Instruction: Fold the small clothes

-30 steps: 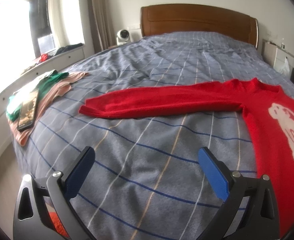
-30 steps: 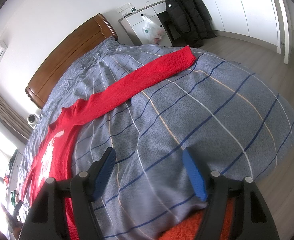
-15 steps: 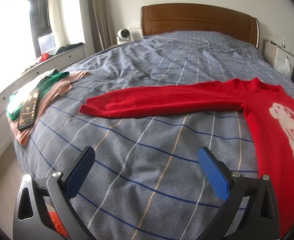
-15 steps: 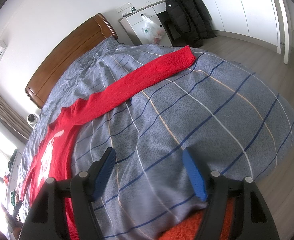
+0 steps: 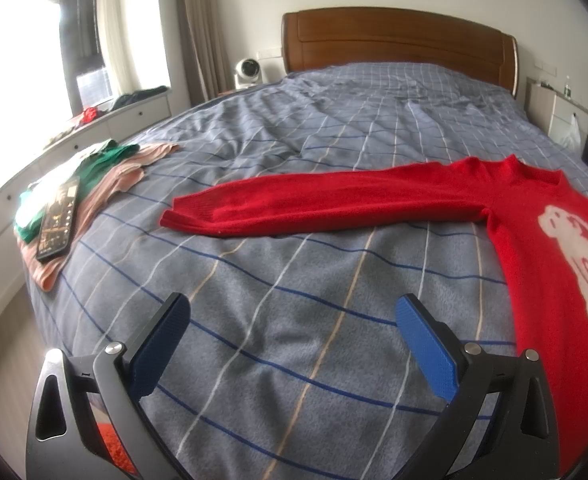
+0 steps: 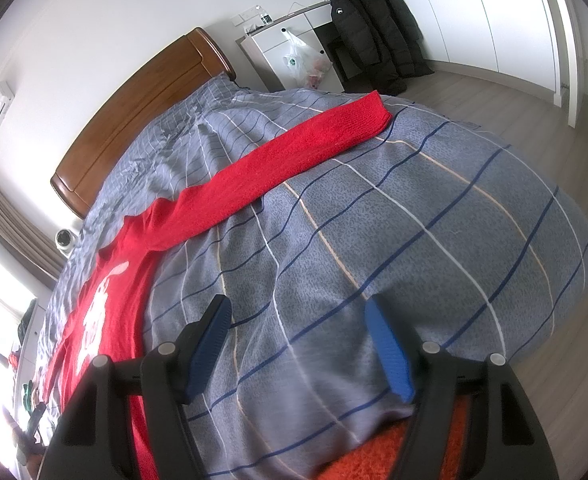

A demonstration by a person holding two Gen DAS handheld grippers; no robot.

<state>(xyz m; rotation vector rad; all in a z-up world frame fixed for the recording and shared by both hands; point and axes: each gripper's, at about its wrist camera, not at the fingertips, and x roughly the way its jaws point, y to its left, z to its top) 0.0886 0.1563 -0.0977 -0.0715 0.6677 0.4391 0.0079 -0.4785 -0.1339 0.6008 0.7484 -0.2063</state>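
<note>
Hovering low over bedspread [image 5: 278,344], left claw [image 5: 292,318] and right claw [image 6: 299,320] agape, red sweater [image 5: 373,204] flat.

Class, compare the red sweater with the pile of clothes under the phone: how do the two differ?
The red sweater lies spread flat with sleeves stretched out; the pile of clothes is bunched in layers. The sweater is one red garment with a white animal; the pile mixes green and pink. A phone rests only on the pile. Both lie on the bed.
</note>
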